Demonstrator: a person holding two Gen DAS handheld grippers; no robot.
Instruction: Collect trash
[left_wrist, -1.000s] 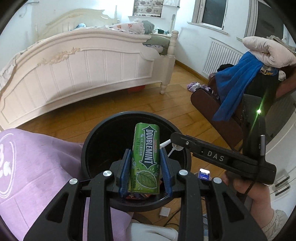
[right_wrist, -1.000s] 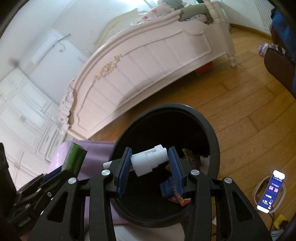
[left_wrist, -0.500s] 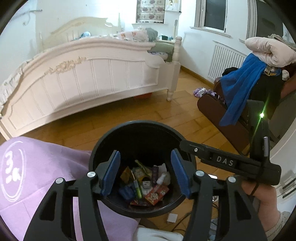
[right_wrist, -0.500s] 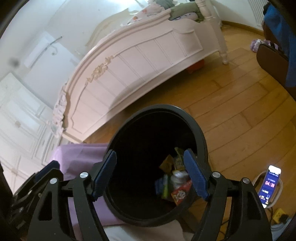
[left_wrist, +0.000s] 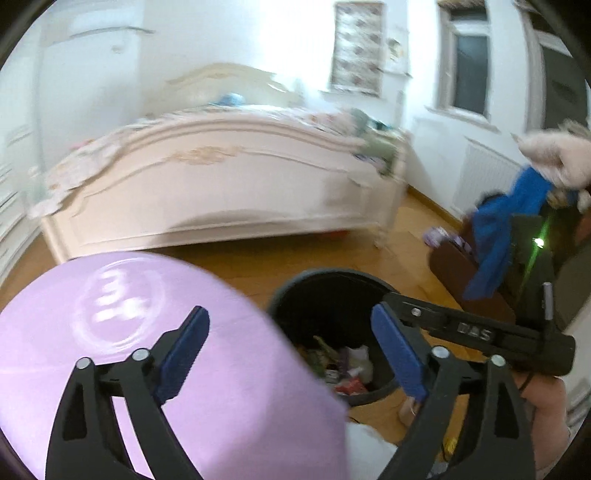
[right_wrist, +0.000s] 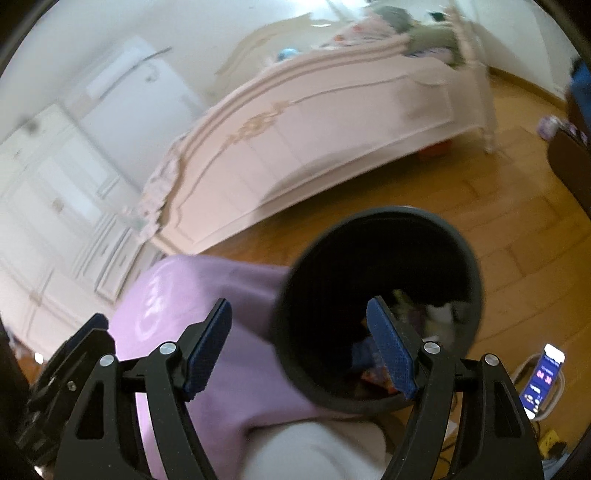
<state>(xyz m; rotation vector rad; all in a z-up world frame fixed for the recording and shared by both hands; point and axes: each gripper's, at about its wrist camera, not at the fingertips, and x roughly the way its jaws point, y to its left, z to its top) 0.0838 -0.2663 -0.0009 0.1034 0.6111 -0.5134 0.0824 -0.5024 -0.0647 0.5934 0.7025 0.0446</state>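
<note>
A black round trash bin (left_wrist: 295, 291) stands on the wooden floor beside a lilac cloth-covered surface (left_wrist: 122, 325). Several wrappers and a white bottle lie at its bottom (left_wrist: 347, 365). My left gripper (left_wrist: 291, 354) hangs above the lilac cloth and the bin's left rim, its jaws opening wide with nothing between them. In the right wrist view the bin (right_wrist: 469, 258) sits right of centre, with trash (right_wrist: 432, 314) inside. My right gripper (right_wrist: 299, 350) is over the bin's left rim, jaws opening, nothing held. The right gripper's body (left_wrist: 476, 336) crosses the left wrist view.
A cream carved bed (left_wrist: 229, 184) fills the far side. A chair with a blue cloth (left_wrist: 506, 236) and a pink bundle stands at the right. A lit phone (right_wrist: 543, 376) lies on the floor by cables, right of the bin. White wardrobes (right_wrist: 59, 206) line the left wall.
Both grippers let go: the green gum pack and the white bottle dropped into the bin. Both then rose and pulled back leftward, jaws wider apart.
</note>
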